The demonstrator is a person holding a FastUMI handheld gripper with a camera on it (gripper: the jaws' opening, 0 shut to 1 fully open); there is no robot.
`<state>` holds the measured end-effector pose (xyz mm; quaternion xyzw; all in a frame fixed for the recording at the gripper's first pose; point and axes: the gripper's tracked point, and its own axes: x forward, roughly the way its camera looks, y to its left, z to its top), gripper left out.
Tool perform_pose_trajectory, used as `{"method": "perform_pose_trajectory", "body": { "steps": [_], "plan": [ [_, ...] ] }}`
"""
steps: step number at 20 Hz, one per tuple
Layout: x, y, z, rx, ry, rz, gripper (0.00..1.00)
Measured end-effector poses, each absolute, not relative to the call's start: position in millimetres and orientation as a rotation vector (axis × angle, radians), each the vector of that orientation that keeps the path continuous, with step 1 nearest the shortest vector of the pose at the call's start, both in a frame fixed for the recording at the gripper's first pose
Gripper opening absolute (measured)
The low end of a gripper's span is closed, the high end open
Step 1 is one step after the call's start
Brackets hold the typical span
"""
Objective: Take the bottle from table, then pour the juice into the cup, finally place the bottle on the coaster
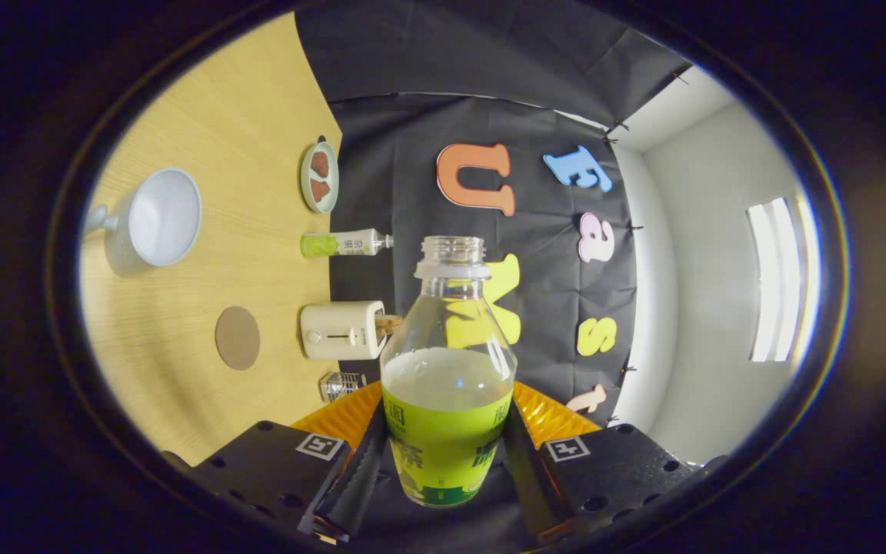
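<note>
- Two black fingers of the gripper clenched on the bottle, one pressing each side of its green label
- Held with cap off, mouth open, pale juice reaching about halfway up the clear body
- Seen rolled on its side, so the wooden table stands beside the bottle rather than under it
- Beyond the bottle toward the table: a cream toaster, and past that the round brown coaster, bare wood all around it
- Farther from the bottle than the coaster: the white cup, mouth open, well apart from the coaster, open tabletop between them
- Lined along the table's back edge, against the black cloth: a small plate, a second green-labelled bottle, the toaster, a small metal item
- Printed characters on both bottle labels, too distorted to read
</note>
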<state>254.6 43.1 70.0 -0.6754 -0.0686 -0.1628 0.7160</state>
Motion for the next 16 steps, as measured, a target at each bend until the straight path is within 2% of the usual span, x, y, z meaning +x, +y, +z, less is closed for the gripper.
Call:
{"method": "perform_pose_trajectory", "body": {
  "steps": [9,16],
  "plan": [
    [262,53,40,-1.690,-0.157,-0.337,0.80],
    [262,53,44,-1.749,-0.162,-0.388,0.80]
  ]
}}
